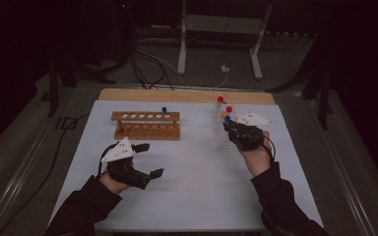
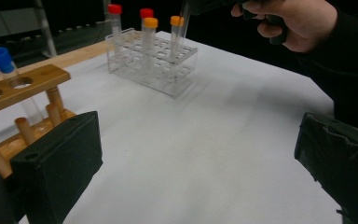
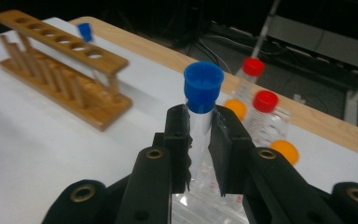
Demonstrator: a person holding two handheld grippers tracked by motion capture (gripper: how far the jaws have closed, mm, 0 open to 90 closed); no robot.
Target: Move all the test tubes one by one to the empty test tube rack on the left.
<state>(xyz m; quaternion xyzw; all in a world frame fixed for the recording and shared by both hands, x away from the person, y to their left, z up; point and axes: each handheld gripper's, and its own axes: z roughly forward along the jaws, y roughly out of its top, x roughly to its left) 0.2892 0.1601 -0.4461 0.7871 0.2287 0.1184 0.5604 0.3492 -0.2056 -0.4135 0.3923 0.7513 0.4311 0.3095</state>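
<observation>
Right gripper view shows the right gripper's fingers pinching a blue-capped tube just below its cap, held upright over the clear rack where red- and orange-capped tubes stand. The step in hand looks like carrying it to the wooden rack, which already holds one blue-capped tube; the next move calls for lining it up over a free hole, while the left gripper waits with fingers spread above the white table, the room beyond dark
</observation>
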